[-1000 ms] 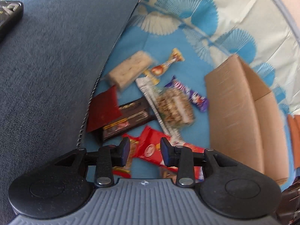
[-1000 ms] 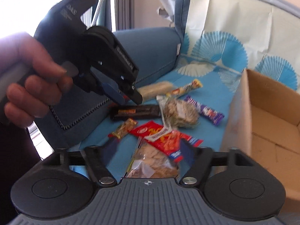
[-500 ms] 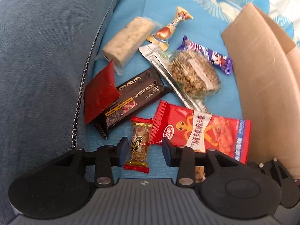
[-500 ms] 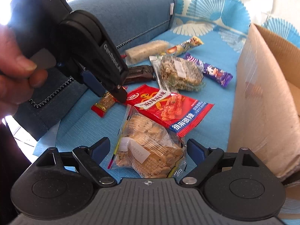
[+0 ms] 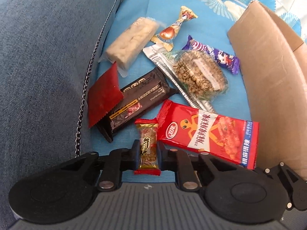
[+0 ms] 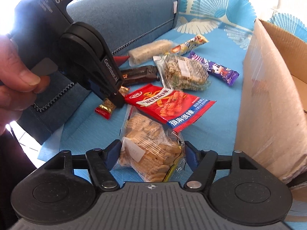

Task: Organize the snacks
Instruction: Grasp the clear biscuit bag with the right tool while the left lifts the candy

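Note:
Several snacks lie on a blue sofa cover. My left gripper (image 5: 147, 151) has its fingers close on both sides of a small gold peanut candy (image 5: 148, 145) with red ends, apparently touching it; it also shows in the right wrist view (image 6: 107, 105), under the left gripper (image 6: 115, 97). My right gripper (image 6: 151, 155) straddles a clear bag of biscuits (image 6: 149, 147), its blue pads at the bag's sides. A red spicy snack packet (image 5: 207, 134) lies beside both. A cardboard box (image 5: 268, 80) stands to the right.
Further back lie a dark chocolate bar (image 5: 138, 99), a red sachet (image 5: 103, 94), a pale rice bar (image 5: 130, 42), a round seed cake (image 5: 199, 72), a purple bar (image 5: 213, 53) and a gold candy (image 5: 172, 30). A blue-grey sofa cushion (image 5: 44, 57) rises on the left.
Both grippers moved down and forward onto the snacks. The left fingers closed in around the peanut candy. The right fingers narrowed around the biscuit bag.

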`<state>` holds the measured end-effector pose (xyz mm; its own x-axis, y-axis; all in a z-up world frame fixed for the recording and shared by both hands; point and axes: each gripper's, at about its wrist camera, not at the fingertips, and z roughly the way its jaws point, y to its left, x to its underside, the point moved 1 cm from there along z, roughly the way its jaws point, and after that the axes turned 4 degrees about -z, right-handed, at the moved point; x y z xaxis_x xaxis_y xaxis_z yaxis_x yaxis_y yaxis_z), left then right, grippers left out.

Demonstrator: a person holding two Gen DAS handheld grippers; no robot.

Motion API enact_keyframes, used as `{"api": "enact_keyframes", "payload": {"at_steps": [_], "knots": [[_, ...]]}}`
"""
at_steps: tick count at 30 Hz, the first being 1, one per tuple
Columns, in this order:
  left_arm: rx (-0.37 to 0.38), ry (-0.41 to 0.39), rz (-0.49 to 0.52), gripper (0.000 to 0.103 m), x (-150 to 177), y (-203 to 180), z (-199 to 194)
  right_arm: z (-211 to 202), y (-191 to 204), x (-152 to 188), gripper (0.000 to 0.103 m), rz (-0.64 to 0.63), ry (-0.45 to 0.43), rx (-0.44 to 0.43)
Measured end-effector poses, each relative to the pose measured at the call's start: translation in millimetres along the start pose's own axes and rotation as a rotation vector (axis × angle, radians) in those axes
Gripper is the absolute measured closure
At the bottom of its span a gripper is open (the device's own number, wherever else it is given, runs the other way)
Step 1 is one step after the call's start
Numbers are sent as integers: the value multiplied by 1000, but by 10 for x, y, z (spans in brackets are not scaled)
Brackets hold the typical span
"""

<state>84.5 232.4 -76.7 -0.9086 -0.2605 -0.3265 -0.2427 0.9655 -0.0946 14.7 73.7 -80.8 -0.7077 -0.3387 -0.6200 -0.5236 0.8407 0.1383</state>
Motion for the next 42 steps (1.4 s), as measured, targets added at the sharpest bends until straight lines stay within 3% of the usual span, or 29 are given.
{"api": "enact_keyframes", "payload": {"at_steps": [5, 9, 13, 21, 34, 42], "knots": [[20, 15, 3, 84, 17, -1, -10, -121, 15, -24, 35, -12, -42, -33], [5, 38, 17, 83, 24, -8, 28, -120, 43, -41, 34, -14, -13, -79], [-11, 35, 45, 82, 14, -39, 45, -25, 68, -26, 31, -20, 39, -77], [-14, 18, 61, 84, -23, -62, 36, -35, 94, 17, 34, -41, 8, -56], [88, -230, -27, 85, -53, -20, -507, -478, 24, -92, 35, -23, -172, 23], [104, -364, -79, 85, -118, -20, -832, -841, -71, -220, 35, 9, -306, -3]]}}
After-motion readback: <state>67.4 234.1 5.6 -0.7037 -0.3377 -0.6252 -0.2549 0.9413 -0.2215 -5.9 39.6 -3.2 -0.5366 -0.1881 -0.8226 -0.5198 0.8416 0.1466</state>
